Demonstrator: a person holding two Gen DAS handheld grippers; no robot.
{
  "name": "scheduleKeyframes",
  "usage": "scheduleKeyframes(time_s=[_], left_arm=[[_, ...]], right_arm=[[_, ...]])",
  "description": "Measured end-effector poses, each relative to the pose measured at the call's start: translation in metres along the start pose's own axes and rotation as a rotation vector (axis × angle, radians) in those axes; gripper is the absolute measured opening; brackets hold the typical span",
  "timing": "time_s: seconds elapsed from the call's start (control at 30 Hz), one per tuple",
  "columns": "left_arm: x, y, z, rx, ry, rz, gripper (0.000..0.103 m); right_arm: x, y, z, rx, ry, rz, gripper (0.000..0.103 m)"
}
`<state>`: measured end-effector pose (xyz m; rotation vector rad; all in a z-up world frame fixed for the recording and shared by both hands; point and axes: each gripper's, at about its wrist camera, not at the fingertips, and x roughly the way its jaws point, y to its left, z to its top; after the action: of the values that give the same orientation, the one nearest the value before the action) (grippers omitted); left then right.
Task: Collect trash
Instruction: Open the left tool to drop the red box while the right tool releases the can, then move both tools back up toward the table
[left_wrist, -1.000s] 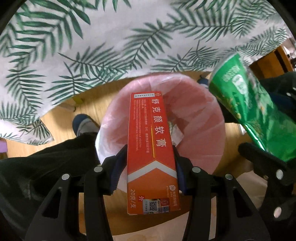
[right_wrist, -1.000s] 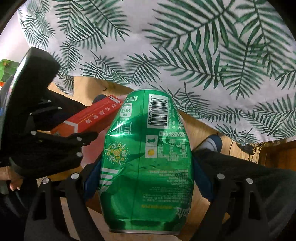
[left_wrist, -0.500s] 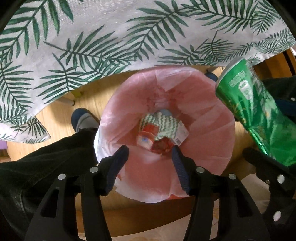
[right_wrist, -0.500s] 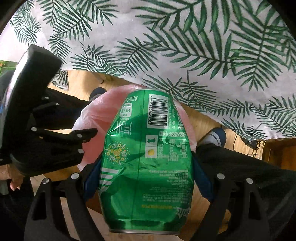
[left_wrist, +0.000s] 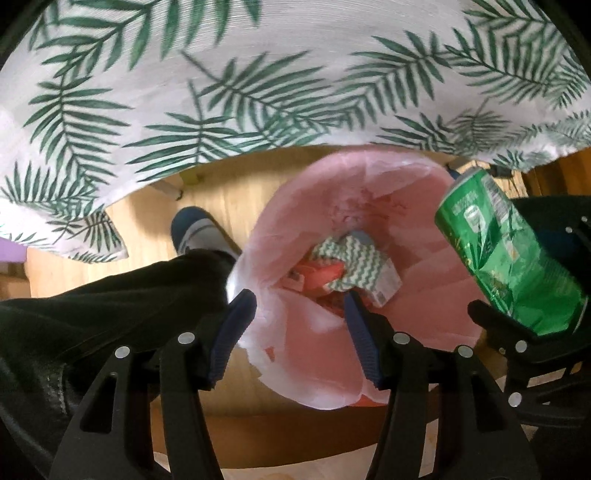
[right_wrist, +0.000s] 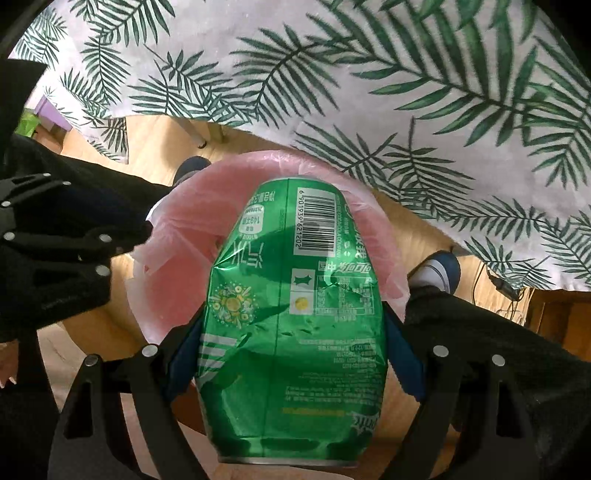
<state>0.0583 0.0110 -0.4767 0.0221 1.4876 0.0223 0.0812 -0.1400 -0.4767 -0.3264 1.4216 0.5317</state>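
A bin lined with a pink bag (left_wrist: 424, 266) stands on the wooden floor below both grippers; it shows again in the right wrist view (right_wrist: 177, 236). Inside lie an orange-red box (left_wrist: 321, 275) and a green zigzag wrapper (left_wrist: 354, 266). My left gripper (left_wrist: 299, 310) hangs open over the bin's left rim with nothing between its fingers. My right gripper (right_wrist: 291, 332) is shut on a dented green soda can (right_wrist: 295, 314), held above the bin. The same can (left_wrist: 506, 251) appears at the right of the left wrist view.
A table under a white cloth with green leaf print (left_wrist: 258, 74) fills the top of both views. A person's dark trouser legs (left_wrist: 92, 317) and blue-and-white shoes (left_wrist: 199, 232) (right_wrist: 439, 269) flank the bin. A table leg (right_wrist: 192, 129) stands behind it.
The left gripper let go of the orange-red box, which now lies in the bin, and shifted left over the rim. The right gripper has come lower over the bin with the can.
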Motion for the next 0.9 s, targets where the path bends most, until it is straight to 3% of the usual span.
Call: scheduleKeyframes(time_s=[0.37,0.57,0.73,0.9], left_arm=[[-0.001,0.008,0.001,-0.035,-0.014,0.008,0.056],[-0.006,0.011,0.003,-0.056,-0.044,0.009,0.07],[-0.011,0.009,0.002,-0.042,-0.07,-0.006,0.078],[-0.034,0.006,0.0,-0.019,-0.155,0.032,0.095]], right_arm=[[0.018,-0.003,0.006,0.014,0.013,0.019,0.085],[0.018,0.0,0.007,0.0,-0.008,0.029,0.098],[0.019,0.001,0.005,-0.003,-0.003,0.027,0.098],[0.008,0.002,-0.003,-0.043,-0.058,-0.065,0.098]])
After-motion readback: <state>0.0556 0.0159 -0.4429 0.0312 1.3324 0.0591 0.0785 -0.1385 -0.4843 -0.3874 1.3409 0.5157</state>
